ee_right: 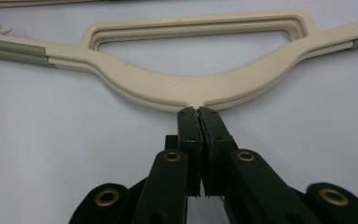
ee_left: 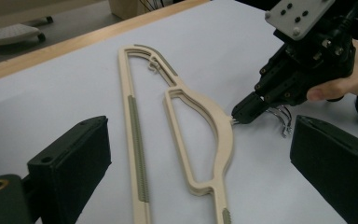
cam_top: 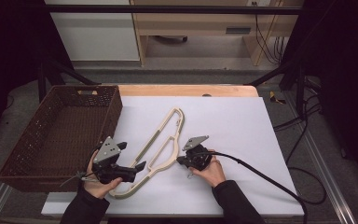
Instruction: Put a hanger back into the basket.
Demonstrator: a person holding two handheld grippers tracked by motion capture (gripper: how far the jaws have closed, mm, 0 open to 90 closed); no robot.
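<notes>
Two cream hangers (cam_top: 161,142) lie stacked flat on the white tabletop (cam_top: 242,121), running from about 7 o'clock up to 1 o'clock, just beside the brown basket (cam_top: 60,133) at 9 o'clock. The right claw (ee_right: 197,111) is pinched shut on the metal hook (ee_left: 282,119) where it joins the hanger's neck. The left claw (cam_top: 141,166) is wide open, hovering by the lower arm of the hangers. The step looks like getting a hold. Next, the left claw likely needs to close on that arm so both can lift together.
</notes>
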